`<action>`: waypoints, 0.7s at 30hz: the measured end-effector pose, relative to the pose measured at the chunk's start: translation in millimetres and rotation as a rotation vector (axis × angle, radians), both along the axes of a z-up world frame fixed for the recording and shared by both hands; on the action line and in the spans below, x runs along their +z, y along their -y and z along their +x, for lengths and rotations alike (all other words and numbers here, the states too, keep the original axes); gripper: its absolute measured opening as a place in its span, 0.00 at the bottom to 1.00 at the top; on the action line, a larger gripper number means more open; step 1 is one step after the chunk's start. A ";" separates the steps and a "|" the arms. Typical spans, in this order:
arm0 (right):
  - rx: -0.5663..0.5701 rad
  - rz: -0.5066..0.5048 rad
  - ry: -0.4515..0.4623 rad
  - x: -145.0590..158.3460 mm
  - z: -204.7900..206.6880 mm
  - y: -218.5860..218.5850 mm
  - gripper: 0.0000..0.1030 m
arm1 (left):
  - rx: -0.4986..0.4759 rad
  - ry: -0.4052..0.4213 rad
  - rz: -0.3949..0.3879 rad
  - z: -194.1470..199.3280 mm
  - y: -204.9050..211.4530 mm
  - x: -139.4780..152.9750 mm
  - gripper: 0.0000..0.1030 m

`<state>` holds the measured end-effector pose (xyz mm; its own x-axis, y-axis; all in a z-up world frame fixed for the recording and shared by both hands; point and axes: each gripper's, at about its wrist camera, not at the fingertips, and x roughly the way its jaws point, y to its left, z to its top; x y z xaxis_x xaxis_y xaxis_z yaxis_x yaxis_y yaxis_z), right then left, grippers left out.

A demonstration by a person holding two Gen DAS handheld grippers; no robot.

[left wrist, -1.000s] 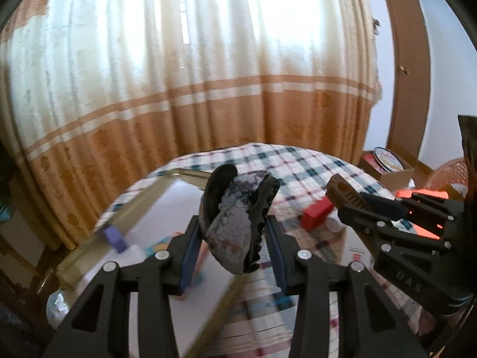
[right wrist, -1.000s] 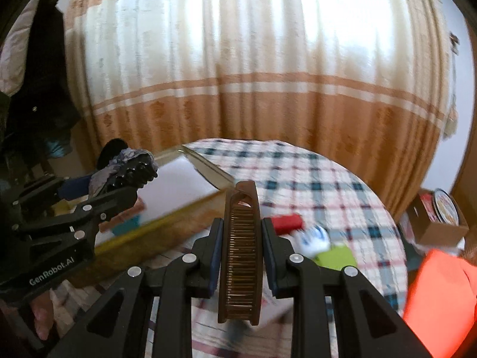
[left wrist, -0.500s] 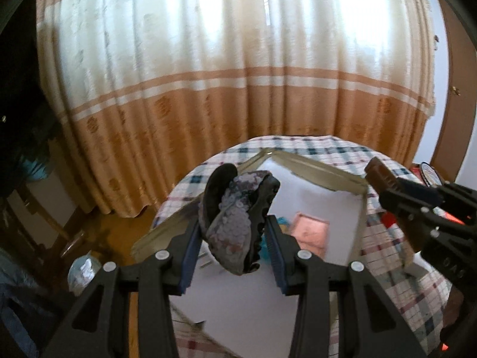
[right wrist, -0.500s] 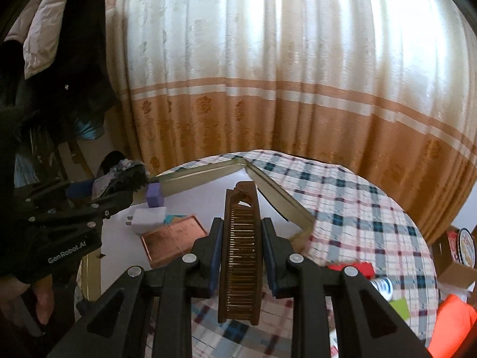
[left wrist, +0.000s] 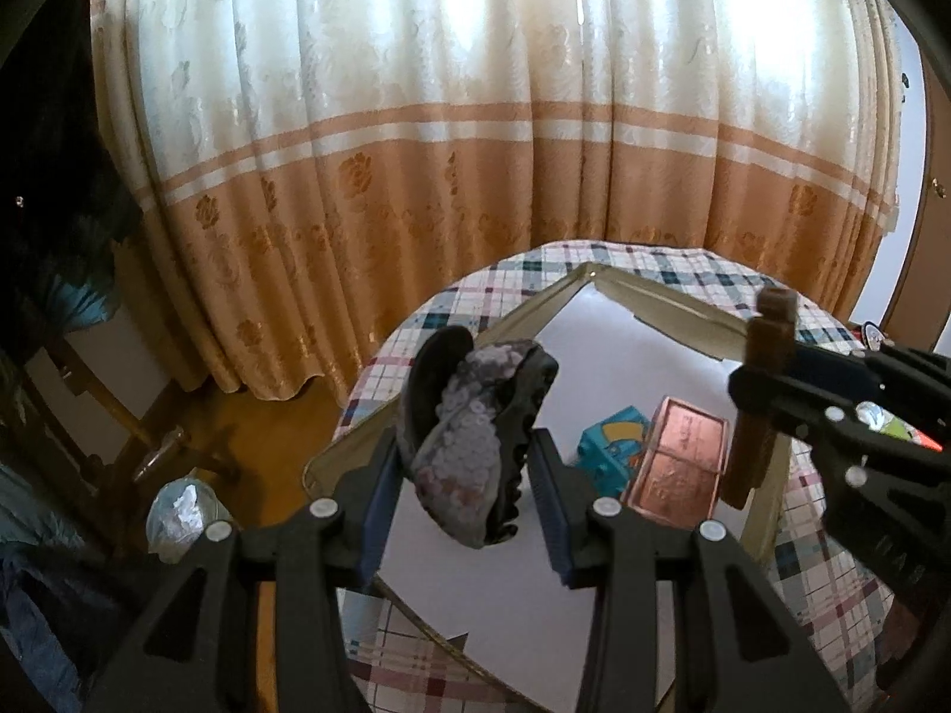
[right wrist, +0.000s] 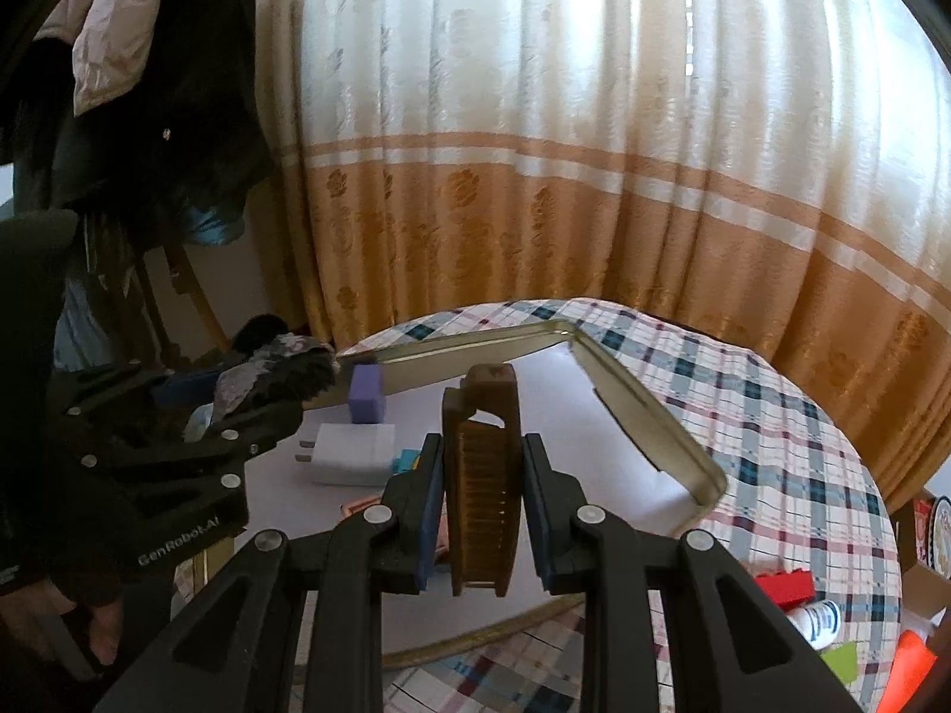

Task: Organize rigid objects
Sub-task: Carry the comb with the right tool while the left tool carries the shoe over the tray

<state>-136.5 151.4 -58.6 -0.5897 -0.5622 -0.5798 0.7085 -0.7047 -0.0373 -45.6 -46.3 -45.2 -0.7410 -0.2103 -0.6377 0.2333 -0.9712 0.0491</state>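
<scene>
The left gripper (left wrist: 463, 484) is clamped on a sequinned hair claw clip (left wrist: 475, 445), its scaly grey-pink shell and black toothed edge sticking up between the blue pads, held in the air over the near left corner of the tray (left wrist: 671, 309). The right gripper (right wrist: 481, 490) is closed tight on a brown wooden comb (right wrist: 480, 475), a narrow slab with fine straight teeth and a carved, notched top, standing upright over the tray's near edge.

The tray is a shallow rectangular tin with dull gold walls and a smooth white floor, resting on a round table under a checked cloth (right wrist: 772, 416) of blue, red and cream. On the white floor lie a flat copper-coloured embossed tin (left wrist: 677, 469) near the right wall, a teal printed carton (left wrist: 615, 445) just beside it, a white boxy plug adapter (right wrist: 350, 454) with metal prongs, and a small purple block (right wrist: 365, 395) against the far wall.

Outside the tray, at the table's right edge, sit a red block (right wrist: 784, 588) and a small white bottle (right wrist: 817, 621). A heavy patterned curtain (left wrist: 475, 148), cream above and orange below, hangs behind.
</scene>
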 end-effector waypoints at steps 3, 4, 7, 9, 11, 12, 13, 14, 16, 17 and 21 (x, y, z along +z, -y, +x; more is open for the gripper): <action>0.017 0.012 0.008 -4.0 0.0 8.1 0.27 | 0.003 0.012 0.006 -1.6 2.2 -3.1 0.41; 0.021 0.017 0.012 -5.8 -0.1 10.1 0.27 | 0.004 0.015 0.008 -1.8 2.5 -4.0 0.41; 0.026 0.020 0.012 -8.5 0.8 12.1 0.27 | 0.005 0.016 0.010 -2.3 3.3 -4.6 0.41; 0.028 0.019 0.011 -7.8 0.4 12.4 0.27 | 0.005 0.019 0.010 -3.4 3.5 -5.3 0.41; 0.031 0.022 0.011 -8.0 -0.3 13.9 0.27 | 0.006 0.023 0.011 -4.3 3.6 -7.1 0.41; 0.033 0.024 0.011 -8.5 -0.8 15.4 0.27 | 0.006 0.025 0.010 -4.8 4.0 -7.8 0.41; 0.035 0.026 0.013 -9.1 -1.3 17.1 0.27 | 0.007 0.027 0.009 -5.2 4.0 -8.3 0.41; 0.038 0.028 0.014 -9.5 -2.2 18.7 0.27 | 0.009 0.030 0.009 -5.8 4.3 -8.6 0.41; 0.043 0.032 0.016 -10.5 -3.0 22.5 0.27 | 0.012 0.031 0.010 -5.9 5.5 -9.2 0.41; 0.046 0.034 0.015 -10.9 -3.1 24.3 0.27 | 0.015 0.032 0.009 -6.2 5.8 -9.3 0.41; 0.057 0.043 0.013 -11.8 -2.6 30.5 0.27 | 0.020 0.038 0.009 -6.5 7.5 -11.7 0.41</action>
